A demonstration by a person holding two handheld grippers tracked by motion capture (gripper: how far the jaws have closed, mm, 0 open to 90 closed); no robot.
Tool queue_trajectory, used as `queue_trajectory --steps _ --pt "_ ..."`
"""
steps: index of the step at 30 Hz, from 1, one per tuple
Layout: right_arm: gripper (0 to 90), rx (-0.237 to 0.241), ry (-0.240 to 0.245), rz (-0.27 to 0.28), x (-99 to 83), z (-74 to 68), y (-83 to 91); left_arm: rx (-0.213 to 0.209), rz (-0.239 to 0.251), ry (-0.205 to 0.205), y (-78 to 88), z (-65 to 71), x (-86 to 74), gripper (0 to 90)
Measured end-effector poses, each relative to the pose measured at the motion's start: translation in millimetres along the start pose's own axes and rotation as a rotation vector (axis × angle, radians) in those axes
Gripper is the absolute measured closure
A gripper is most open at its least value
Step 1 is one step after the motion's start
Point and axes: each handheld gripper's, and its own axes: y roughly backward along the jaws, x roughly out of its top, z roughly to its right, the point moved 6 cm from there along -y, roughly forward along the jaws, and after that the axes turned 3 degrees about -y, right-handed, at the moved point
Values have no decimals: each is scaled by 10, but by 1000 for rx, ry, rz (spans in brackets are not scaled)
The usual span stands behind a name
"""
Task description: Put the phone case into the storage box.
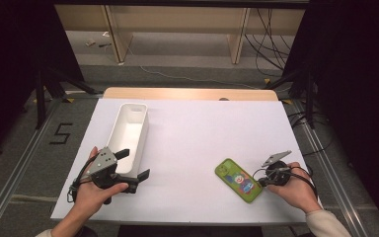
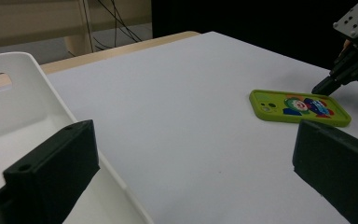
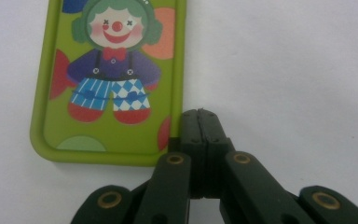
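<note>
Bin (image 1: pixel 128 133) left, well apart from phone case (image 1: pixel 239 180)

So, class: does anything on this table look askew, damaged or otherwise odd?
Nothing is damaged or spilled. The green phone case lies at a slant, the shut right gripper against its edge; the white bin stands empty.

Left gripper (image 1: pixel 133 165) held level, jaws spread wide; right gripper (image 3: pixel 199 122) tipped down, jaws pressed together, tips seemingly low near the tabletop.
</note>
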Motion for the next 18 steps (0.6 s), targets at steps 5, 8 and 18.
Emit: queue_trajectory --steps 5,8,18 --pt "900 3 8 -5 5 -43 -2 1 -1 1 -1 -3 -1 0" --pt "900 14 6 -5 10 -69 -4 4 1 5 3 -4 3 0" --pt "886 19 -7 6 23 -90 0 5 2 3 7 -11 2 0"
